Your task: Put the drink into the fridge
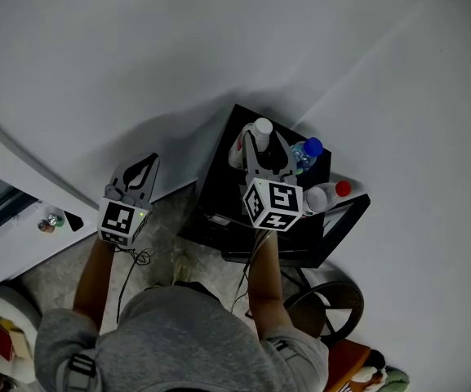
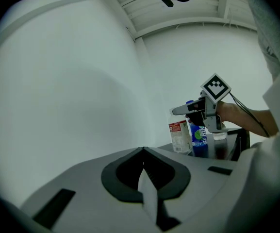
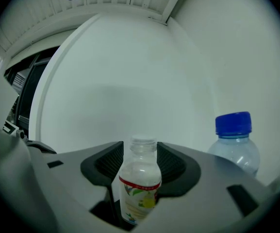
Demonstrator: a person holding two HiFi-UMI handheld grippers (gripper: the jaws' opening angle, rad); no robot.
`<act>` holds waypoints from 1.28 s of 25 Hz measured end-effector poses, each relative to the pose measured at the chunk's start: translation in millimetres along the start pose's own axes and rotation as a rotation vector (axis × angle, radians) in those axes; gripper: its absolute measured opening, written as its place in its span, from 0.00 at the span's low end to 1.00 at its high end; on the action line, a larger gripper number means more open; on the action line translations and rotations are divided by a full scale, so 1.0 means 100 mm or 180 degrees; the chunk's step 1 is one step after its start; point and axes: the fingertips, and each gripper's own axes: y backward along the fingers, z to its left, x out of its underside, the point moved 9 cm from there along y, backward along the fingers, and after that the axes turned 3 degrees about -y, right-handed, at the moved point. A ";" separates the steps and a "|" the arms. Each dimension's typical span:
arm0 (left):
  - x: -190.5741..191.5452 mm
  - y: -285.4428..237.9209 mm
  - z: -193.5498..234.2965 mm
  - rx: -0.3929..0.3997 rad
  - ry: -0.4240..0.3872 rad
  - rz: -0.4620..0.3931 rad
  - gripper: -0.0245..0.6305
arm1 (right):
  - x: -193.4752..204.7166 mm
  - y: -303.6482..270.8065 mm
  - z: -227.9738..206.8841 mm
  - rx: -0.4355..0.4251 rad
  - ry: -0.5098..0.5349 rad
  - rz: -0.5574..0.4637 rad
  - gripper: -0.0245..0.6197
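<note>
My right hand-held gripper (image 3: 140, 155) has its jaws wide apart, one on either side of a small clear plastic bottle with a white cap and a red-banded label (image 3: 140, 191); I cannot tell whether the pads touch it; the bottle stands upright on the black worktop (image 1: 227, 149), the top of a dark box-shaped cabinet against the white wall (image 1: 137, 47); just beside it, to its right, is a clear water bottle with a blue cap (image 3: 233, 141), and nearer me a bottle with a red cap (image 1: 339, 190); my left hand-held gripper (image 2: 143, 152) has its jaws closed together on nothing, held level and well to the left of the cabinet.
</note>
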 end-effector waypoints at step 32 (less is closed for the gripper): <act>-0.05 0.26 -0.03 0.0054 -0.0028 -0.0060 0.04 | -0.34 0.34 0.08 0.0177 0.0056 -0.0279 0.33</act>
